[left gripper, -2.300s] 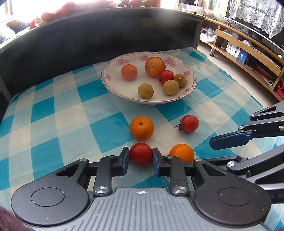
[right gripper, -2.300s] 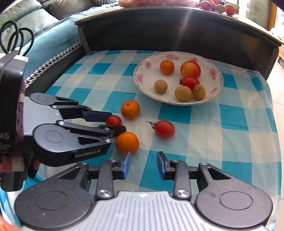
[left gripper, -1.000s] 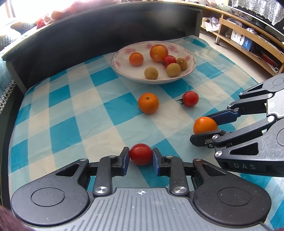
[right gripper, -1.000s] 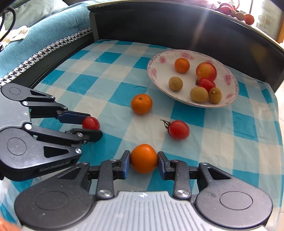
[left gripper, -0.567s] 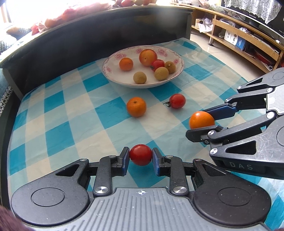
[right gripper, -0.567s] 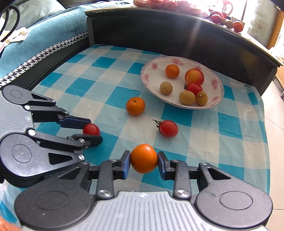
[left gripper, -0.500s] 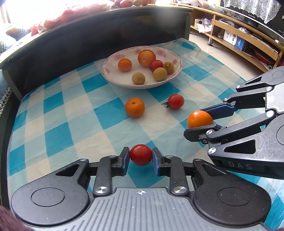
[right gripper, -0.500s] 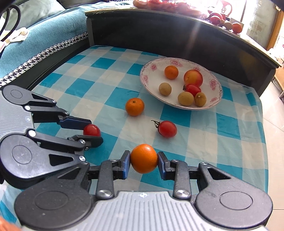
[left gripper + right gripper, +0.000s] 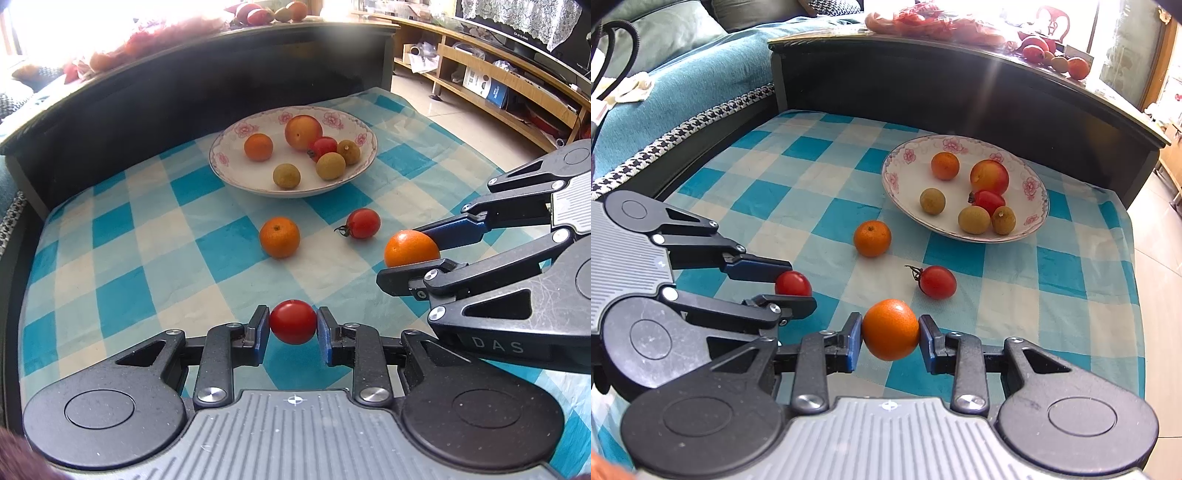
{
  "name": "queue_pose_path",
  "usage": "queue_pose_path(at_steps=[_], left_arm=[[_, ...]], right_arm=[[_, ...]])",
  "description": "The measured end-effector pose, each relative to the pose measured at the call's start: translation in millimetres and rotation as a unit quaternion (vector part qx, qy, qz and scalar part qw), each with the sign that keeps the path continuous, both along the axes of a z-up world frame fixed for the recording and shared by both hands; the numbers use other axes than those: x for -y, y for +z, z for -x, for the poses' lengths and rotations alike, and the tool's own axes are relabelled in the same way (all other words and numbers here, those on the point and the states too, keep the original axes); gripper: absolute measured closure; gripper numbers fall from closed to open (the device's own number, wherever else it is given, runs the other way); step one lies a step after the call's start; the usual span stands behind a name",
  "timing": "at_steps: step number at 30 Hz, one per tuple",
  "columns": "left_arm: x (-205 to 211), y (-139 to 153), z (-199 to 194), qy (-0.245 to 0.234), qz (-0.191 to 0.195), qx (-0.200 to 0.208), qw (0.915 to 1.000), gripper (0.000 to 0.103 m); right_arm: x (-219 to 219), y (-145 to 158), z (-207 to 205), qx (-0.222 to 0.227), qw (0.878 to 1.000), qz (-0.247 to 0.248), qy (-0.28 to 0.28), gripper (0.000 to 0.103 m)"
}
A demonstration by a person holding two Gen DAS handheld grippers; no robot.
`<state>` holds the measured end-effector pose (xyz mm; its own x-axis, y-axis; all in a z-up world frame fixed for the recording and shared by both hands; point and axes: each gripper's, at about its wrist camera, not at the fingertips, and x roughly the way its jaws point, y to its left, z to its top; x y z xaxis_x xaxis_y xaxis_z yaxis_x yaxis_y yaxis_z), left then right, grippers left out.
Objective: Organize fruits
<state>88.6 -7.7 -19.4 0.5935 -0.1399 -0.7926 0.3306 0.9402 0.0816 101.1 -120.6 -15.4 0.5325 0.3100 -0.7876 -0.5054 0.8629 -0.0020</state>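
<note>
Gripping a small red tomato (image 9: 293,322), the left gripper (image 9: 291,328) has its fingers (image 9: 258,332) clenched on the fruit's two sides, the fruit held clear above the checked cloth (image 9: 122,258) on the tabletop. The right gripper (image 9: 890,338) grasps an orange (image 9: 890,329) the same way, both pads pressed on its flanks.

Just beyond the right fingers lie a stemmed tomato (image 9: 937,282) and a second orange (image 9: 872,238), both loose on the cloth. Farther ahead stands the floral bowl (image 9: 897,173), already holding several fruits.

Risks noted:
- Both fruits are round and smooth, held only at two small contact patches; a tilt or jolt could roll either out.
- The tomato is likely soft; harder squeezing may split it.
- The two grippers sit close side by side; converging on the bowl together invites a collision.
- Releasing from height could scatter fruit already in the bowl, or send the piece bouncing off its sloped rim.
</note>
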Motion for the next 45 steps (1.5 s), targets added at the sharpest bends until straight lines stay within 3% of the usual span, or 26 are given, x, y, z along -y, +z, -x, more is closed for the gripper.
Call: queue_pose_path(at_steps=[21,45], left_arm=[[1.9,12.3,-9.0,0.0,-0.006,0.023,0.9997,0.068],[24.4,35.5,-45.5,-0.009,-0.033,0.044,0.9984,0.069]], right_arm=[[2.0,5.1,-4.5,0.018,1.0,0.002,-0.004,0.068],[14.3,24.3,-46.7,0.015,0.999,0.007,-0.036,0.067]])
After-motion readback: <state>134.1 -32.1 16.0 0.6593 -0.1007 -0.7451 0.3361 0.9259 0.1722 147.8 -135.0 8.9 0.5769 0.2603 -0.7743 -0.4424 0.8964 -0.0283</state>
